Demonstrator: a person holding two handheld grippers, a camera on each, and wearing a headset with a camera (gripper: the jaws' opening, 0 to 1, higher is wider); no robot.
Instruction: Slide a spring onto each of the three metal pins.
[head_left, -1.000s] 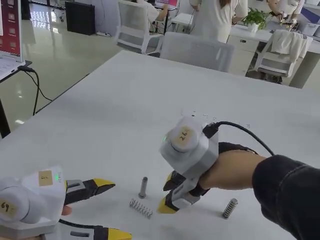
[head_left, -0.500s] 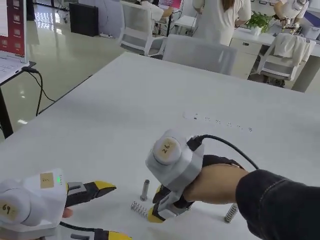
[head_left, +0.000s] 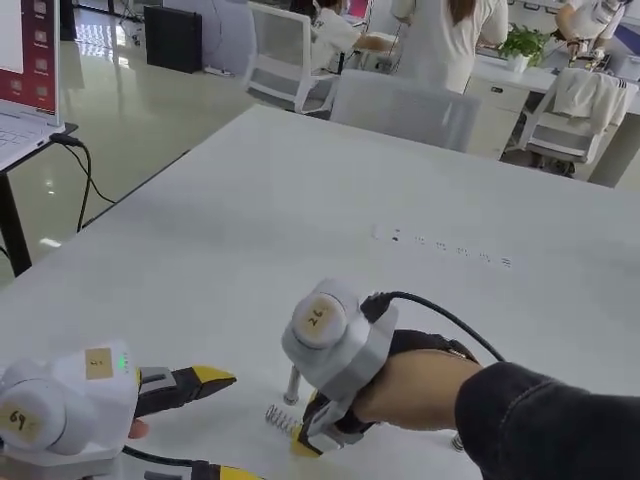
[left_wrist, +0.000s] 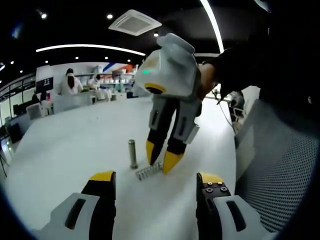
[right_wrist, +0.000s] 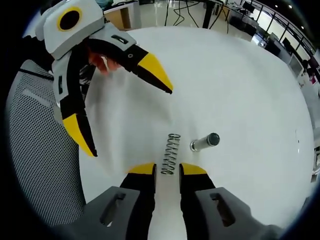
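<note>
Our right gripper (right_wrist: 167, 170), narrowly open and empty, straddles the near end of the spring (right_wrist: 171, 150), which lies flat along our jaws

Your left hand-held gripper (left_wrist: 156, 177) showed a pale grey body, black jaws with yellow tips and a green light (head_left: 118, 361). Your right hand-held gripper (left_wrist: 161, 156) carried the same grey, black and yellow, with a round tan label (head_left: 315, 318). The spring (right_wrist: 171, 152) and the pin (left_wrist: 133, 154) were bare silver-grey metal. The table (head_left: 300, 190) was plain white, unpatterned. Your sleeve (head_left: 560, 420) was dark. The chair (right_wrist: 40, 150) had a grey mesh weave.
</note>
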